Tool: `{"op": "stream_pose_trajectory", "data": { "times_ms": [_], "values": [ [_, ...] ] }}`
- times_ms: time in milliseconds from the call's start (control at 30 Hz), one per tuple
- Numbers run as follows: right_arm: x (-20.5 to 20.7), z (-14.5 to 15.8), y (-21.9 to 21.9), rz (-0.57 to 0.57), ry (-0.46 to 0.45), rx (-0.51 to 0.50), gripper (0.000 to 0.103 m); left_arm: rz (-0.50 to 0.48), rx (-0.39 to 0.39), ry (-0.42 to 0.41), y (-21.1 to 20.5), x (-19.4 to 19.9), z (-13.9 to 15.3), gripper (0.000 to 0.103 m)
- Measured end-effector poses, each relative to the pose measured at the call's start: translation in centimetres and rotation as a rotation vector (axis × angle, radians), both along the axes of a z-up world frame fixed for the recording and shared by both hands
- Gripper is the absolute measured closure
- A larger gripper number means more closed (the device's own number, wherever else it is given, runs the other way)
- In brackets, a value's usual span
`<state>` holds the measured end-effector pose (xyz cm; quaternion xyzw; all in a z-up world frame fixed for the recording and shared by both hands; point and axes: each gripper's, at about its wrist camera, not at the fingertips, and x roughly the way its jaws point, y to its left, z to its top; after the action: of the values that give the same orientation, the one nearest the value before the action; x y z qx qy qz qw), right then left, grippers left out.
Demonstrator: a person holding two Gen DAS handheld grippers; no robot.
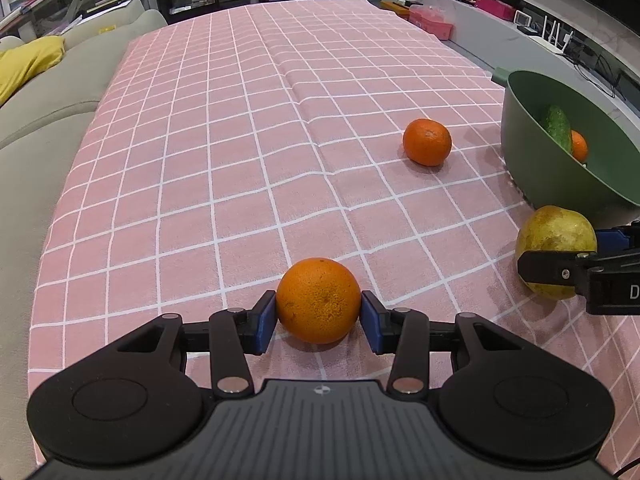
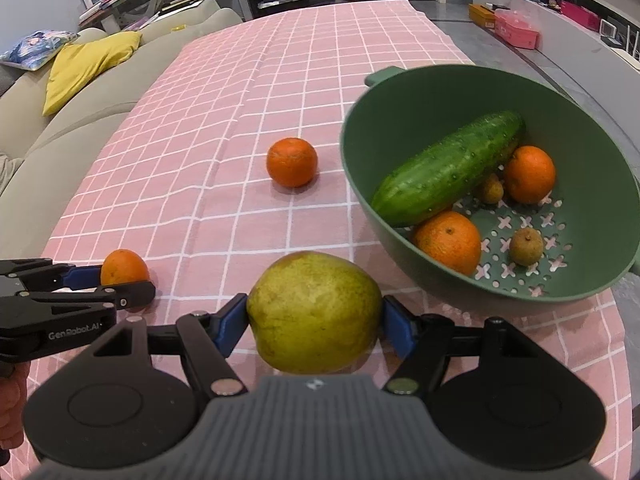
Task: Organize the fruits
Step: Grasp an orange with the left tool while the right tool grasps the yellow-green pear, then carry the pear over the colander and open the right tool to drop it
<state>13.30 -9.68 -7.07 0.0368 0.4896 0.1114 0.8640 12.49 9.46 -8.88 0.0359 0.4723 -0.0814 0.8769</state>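
- At the far left we see a grey sofa (image 2: 80,120) with a yellow cushion (image 2: 86,68) lying along the edge of the table, which is covered in a pink checked cloth (image 1: 224,140).
- Our left tongs (image 1: 319,316) point down at the cloth, their blue pads (image 1: 266,322) pressed on either side of an orange (image 1: 319,300) that sits on the cloth.
- Further out, near the middle of the table, a smaller orange (image 1: 427,142) lies alone, just left of the bowl.
- Our right tongs (image 2: 314,320) are spread fairly wide and grip a yellow-green pear (image 2: 314,312) between their pads, with the pear low over the cloth.
- At the right stands a green strainer bowl (image 2: 600,216), just beyond the pear. Inside it lie a cucumber (image 2: 448,168), two oranges (image 2: 448,242) and two small brown fruits (image 2: 526,246).
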Motion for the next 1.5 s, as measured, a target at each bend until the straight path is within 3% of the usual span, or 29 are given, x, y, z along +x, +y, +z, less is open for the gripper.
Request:
{"op": "stream_pose_trajectory", "data": {
  "times_ms": [267, 467, 867, 1200, 1500],
  "values": [
    [-0.3, 1.5, 0.3, 0.048, -0.017, 0.037, 0.035, 0.006, 0.005, -0.037, 0.2, -0.8, 1.9, 0.053],
    [-0.5, 5.0, -0.1, 0.067, -0.111, 0.083, 0.035, 0.005, 0.015, -0.053, -0.6, -1.6, 4.1, 0.053],
    [0.5, 8.7, -6.1, -0.036, -0.181, 0.154, 0.035, -0.117, 0.017, -0.118, -8.2, -0.2, 8.6, 0.053],
    [3.0, 9.3, -12.8, -0.127, -0.184, 0.153, 0.035, -0.225, -0.011, -0.121, -15.6, 2.0, 8.2, 0.053],
    [5.6, 8.5, -16.0, -0.069, -0.143, 0.094, 0.035, -0.312, -0.035, -0.094, -20.9, 3.7, 6.4, 0.053]
  ]
}}
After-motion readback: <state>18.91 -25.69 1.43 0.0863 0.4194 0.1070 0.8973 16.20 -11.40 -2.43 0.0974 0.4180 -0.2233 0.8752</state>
